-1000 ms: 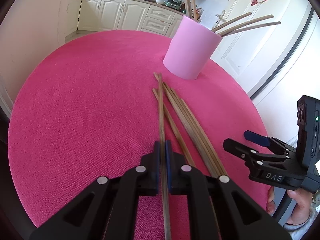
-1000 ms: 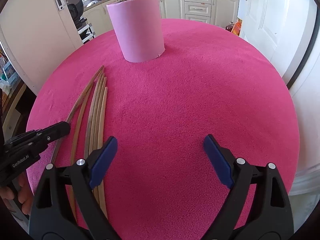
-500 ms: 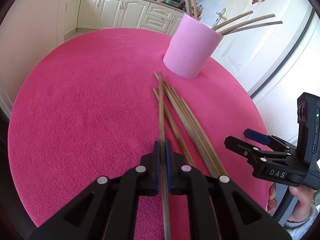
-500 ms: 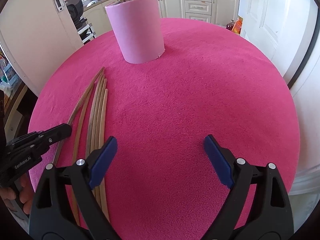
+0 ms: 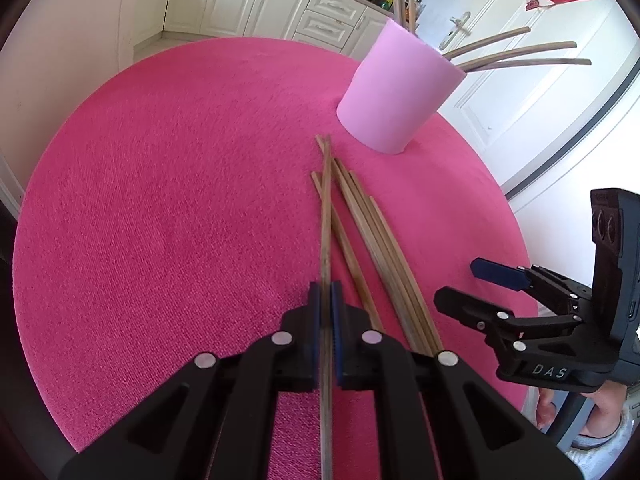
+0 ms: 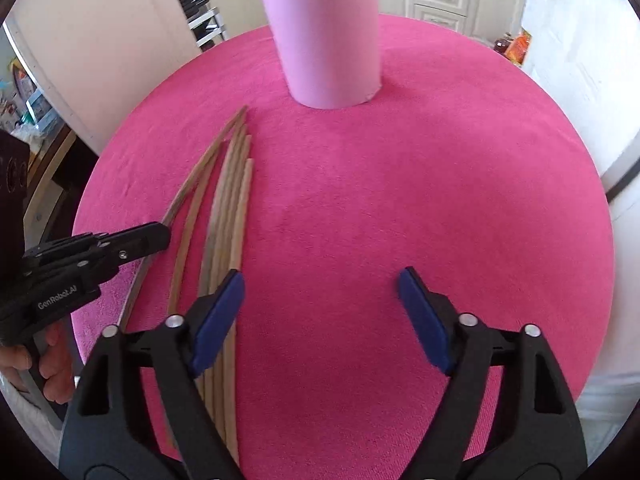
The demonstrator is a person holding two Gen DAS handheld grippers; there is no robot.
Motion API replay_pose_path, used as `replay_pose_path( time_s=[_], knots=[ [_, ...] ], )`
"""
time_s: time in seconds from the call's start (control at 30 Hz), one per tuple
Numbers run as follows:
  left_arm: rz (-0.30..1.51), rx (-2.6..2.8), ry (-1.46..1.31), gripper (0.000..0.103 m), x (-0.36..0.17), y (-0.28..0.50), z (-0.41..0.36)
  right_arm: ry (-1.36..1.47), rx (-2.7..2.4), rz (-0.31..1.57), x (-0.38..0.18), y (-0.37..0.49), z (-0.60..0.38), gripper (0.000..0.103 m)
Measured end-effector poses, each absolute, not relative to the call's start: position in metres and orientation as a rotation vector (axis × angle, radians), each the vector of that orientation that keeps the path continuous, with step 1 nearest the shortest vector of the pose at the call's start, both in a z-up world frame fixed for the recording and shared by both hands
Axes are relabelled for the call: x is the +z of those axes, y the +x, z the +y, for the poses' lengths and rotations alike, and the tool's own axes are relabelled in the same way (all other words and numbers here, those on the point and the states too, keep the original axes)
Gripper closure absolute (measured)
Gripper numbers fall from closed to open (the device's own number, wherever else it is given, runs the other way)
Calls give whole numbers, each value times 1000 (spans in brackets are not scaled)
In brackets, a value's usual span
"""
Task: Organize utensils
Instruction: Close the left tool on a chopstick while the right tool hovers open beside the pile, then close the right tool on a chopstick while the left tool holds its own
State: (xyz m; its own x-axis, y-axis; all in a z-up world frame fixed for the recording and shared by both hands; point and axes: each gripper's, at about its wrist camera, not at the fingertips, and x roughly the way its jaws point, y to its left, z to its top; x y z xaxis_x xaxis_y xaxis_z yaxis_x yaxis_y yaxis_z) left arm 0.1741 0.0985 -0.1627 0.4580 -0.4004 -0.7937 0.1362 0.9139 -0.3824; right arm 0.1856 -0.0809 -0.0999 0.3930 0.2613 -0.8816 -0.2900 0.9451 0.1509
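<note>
since the earlier frame the right gripper (image 6: 320,312) has drawn its blue pads closer together and its jaws are closing now, with only bare cloth between them; the pink holder (image 6: 324,36) also looms larger and closer to centre in its view. the left gripper (image 5: 326,312) has hardly shifted.

the single chopstick (image 5: 327,216) sits clamped between the left gripper's nearly closed pads, running straight ahead from them, its far tip close to the base of the pink holder (image 5: 400,88). whether that tip rests on the cloth or floats just above it cannot be told. just to its right lie the loose chopsticks (image 5: 376,236), a fanned bundle on the pink tablecloth (image 5: 160,200), their far ends converging toward the held stick's tip. in the right wrist view the same loose chopsticks (image 6: 228,216) pass under the right gripper's left finger (image 6: 218,320), and whether that finger touches them is unclear.

the pink holder stands upright near the far edge of the round table, already holding several chopsticks that lean out of its rim (image 5: 516,54). the two grippers are side by side, near each other but apart, each seen at the edge of the other's view, with a hand (image 6: 24,368) on the left one's handle. white kitchen cabinets (image 5: 256,4) and a white door (image 5: 500,92) lie beyond the table.
</note>
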Motion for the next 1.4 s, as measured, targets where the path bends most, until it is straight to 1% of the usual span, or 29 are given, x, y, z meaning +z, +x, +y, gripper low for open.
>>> replay_pose_path(
  time_s=[0.03, 0.07, 0.1, 0.13, 0.17, 0.27, 0.33, 0.43, 0.5, 0.53, 0.63, 0.9, 0.97, 1.0, 1.03, 1.13, 1.2, 1.4],
  knots=[
    [1051, -328, -277, 97, -162, 175, 98, -29, 371, 1121, -99, 188, -77, 50],
    [1055, -319, -271, 97, -161, 175, 95, -31, 385, 1127, -98, 190, -74, 53],
    [1059, -309, -258, 97, -160, 176, 93, -45, 397, 1135, -98, 193, -70, 58],
    [1063, -301, -245, 97, -159, 176, 91, -56, 408, 1141, -98, 194, -67, 66],
    [1069, -295, -233, 97, -158, 177, 89, -66, 418, 1151, -99, 195, -63, 69],
    [1087, -281, -212, 97, -157, 178, 88, -90, 426, 1165, -99, 198, -56, 70],
    [1093, -271, -198, 97, -156, 178, 87, -86, 443, 1172, -97, 198, -56, 73],
    [1101, -257, -186, 97, -155, 178, 85, -55, 470, 1170, -91, 198, -59, 73],
    [1102, -246, -167, 97, -154, 179, 83, -78, 474, 1191, -94, 198, -55, 73],
    [1102, -241, -161, 97, -154, 180, 82, -100, 466, 1202, -96, 199, -50, 75],
    [1112, -223, -158, 97, -153, 181, 80, -110, 455, 1213, -98, 200, -46, 76],
    [1127, -198, -139, 97, -150, 181, 80, -333, 416, 1214, -101, 191, -9, 78],
    [1120, -197, -153, 97, -150, 179, 82, -363, 427, 1196, -101, 187, -5, 81],
    [1118, -196, -162, 97, -149, 179, 83, -361, 441, 1193, -101, 186, -2, 91],
    [1113, -196, -163, 97, -150, 179, 83, -354, 442, 1179, -101, 185, -1, 94],
    [1095, -197, -174, 97, -147, 175, 85, -286, 464, 1146, -101, 185, -8, 97],
    [1079, -196, -178, 97, -145, 174, 82, -219, 494, 1127, -99, 185, -19, 97],
    [996, -187, -188, 97, -125, 166, 79, -79, 560, 986, -71, 174, -50, 97]
  ],
)
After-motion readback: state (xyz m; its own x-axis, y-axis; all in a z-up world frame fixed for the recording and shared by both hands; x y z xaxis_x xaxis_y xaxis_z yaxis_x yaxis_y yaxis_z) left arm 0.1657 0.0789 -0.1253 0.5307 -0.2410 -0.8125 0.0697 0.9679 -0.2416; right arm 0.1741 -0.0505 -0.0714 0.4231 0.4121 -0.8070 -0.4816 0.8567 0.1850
